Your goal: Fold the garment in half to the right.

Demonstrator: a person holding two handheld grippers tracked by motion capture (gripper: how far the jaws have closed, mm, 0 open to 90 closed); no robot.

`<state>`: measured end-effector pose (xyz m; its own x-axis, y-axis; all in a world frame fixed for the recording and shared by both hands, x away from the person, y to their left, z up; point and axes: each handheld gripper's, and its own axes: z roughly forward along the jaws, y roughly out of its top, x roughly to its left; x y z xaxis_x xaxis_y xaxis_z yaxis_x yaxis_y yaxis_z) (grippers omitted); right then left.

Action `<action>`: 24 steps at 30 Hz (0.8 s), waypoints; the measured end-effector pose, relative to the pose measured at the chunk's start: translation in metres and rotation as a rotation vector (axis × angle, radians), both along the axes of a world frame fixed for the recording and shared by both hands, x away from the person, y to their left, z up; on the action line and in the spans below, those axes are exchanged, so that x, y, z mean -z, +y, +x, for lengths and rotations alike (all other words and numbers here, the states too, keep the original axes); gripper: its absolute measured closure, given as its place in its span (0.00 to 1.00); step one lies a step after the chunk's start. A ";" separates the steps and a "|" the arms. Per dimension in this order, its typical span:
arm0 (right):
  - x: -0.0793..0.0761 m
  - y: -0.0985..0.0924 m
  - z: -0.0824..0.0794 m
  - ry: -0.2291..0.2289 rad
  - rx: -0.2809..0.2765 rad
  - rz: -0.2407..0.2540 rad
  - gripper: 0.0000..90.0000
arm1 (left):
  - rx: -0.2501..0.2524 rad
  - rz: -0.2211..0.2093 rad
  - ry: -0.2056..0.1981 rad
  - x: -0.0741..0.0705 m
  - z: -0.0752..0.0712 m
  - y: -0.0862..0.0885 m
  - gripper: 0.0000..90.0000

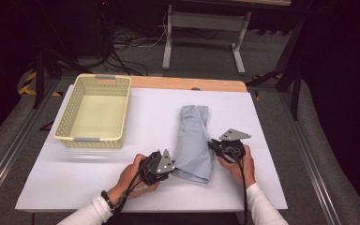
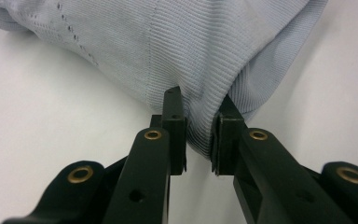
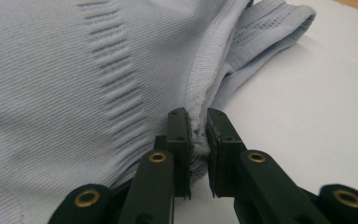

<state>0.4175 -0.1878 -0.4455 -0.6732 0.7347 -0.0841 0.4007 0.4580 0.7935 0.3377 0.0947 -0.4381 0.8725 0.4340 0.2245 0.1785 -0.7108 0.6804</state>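
Pale blue knit garment (image 1: 194, 140) lies on the white surface (image 1: 98, 173), right of the yellow basket (image 1: 95, 111); your left tool (image 1: 167, 169) and right tool (image 1: 214, 145) each clench its edges.

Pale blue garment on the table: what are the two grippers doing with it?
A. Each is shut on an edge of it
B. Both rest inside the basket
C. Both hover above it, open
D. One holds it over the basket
A: the left gripper and the right gripper each pinch an edge of the pale blue garment, which lies on the table.
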 end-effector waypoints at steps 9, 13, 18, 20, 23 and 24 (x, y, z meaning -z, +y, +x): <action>-0.003 0.012 -0.008 0.007 -0.061 0.007 0.86 | 0.021 0.037 -0.003 0.003 -0.028 0.006 0.89; -0.003 0.012 -0.015 -0.004 -0.056 -0.021 0.83 | 0.036 0.047 0.002 0.005 -0.038 0.003 0.89; -0.002 0.007 -0.022 0.018 -0.066 -0.006 0.87 | 0.048 0.032 0.011 0.006 -0.044 0.005 0.86; -0.002 0.007 -0.023 0.018 -0.067 -0.015 0.89 | 0.045 0.005 0.022 0.004 -0.045 0.009 0.84; -0.004 0.007 -0.025 0.005 -0.076 -0.037 0.90 | 0.044 -0.031 0.031 -0.004 -0.048 0.017 0.79; -0.007 0.006 -0.026 -0.003 -0.076 -0.037 0.91 | 0.047 -0.054 0.034 -0.008 -0.049 0.019 0.78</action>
